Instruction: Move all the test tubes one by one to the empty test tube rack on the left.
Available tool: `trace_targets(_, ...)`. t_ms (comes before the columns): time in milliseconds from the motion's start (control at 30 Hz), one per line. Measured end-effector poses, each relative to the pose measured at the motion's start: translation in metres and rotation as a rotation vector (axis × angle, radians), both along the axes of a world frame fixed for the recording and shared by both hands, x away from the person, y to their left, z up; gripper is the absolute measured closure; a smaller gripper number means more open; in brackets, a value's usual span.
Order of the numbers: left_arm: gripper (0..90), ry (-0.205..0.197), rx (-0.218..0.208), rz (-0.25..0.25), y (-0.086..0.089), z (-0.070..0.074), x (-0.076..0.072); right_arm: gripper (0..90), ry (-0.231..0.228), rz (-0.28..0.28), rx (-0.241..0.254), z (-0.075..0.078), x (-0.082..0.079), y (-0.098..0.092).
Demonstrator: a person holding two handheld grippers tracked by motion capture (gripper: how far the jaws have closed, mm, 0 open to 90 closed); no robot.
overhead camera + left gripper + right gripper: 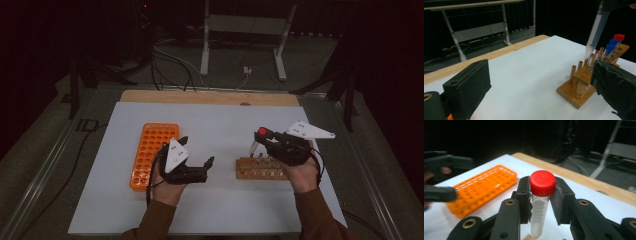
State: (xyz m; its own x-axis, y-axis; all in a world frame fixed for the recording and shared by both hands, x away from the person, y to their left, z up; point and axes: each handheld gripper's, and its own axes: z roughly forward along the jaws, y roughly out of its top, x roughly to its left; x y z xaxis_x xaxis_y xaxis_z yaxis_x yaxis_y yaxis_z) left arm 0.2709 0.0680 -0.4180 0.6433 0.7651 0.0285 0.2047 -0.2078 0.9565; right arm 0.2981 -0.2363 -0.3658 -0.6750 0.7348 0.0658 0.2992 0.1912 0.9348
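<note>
Red-capped tube (540,200) is pinched by the right hand-held gripper (541,202) above the wooden rack (260,169); left hand-held gripper (196,159) is spread, empty. Slippage is risked if the tube is tilted.

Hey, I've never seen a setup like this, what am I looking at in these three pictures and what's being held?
A person sits at a white table with a hand-held two-jaw tool in each hand. One picture looks down from above; each of the others comes from a camera riding on one tool. The right tool is shut on a clear tube with a red cap, lifted above a wooden rack that holds more capped tubes. The left tool is open and holds nothing, beside an orange rack full of holes.
</note>
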Motion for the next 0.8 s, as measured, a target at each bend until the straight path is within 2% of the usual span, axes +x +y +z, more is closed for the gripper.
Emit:
trace_targets(167,6.9,0.011,0.009,-0.033,-0.019,-0.002,0.004,70.1,0.021,0.052,-0.011,-0.006,-0.003,0.020)
trace_targets(233,11.0,0.005,0.017,-0.026,-0.026,-0.003,0.004,70.1,0.033,0.069,-0.007,-0.008,-0.003,0.025)
trace_targets(333,15.0,0.017,0.027,-0.055,-0.035,-0.004,0.005,70.1,0.047,0.090,0.004,-0.010,-0.004,0.030)
trace_targets(367,16.0,0.028,0.034,-0.082,-0.041,-0.005,0.006,70.1,0.054,0.104,-0.001,-0.013,-0.004,0.036)
trace_targets(500,19.2,0.044,0.036,-0.109,-0.050,-0.007,0.006,70.1,0.063,0.124,-0.008,-0.017,-0.005,0.045)
trace_targets(633,31.9,0.050,0.039,-0.126,-0.054,-0.007,0.006,70.1,0.064,0.140,-0.016,-0.019,-0.006,0.052)
trace_targets(667,31.9,0.052,0.038,-0.135,-0.055,-0.007,0.006,70.1,0.064,0.140,-0.016,-0.019,-0.006,0.052)
trace_targets(700,41.5,0.054,0.038,-0.142,-0.055,-0.007,0.006,70.1,0.067,0.146,-0.017,-0.019,-0.007,0.054)
trace_targets(800,56.9,0.059,0.037,-0.169,-0.055,-0.007,0.006,70.1,0.067,0.153,-0.018,-0.020,-0.008,0.055)
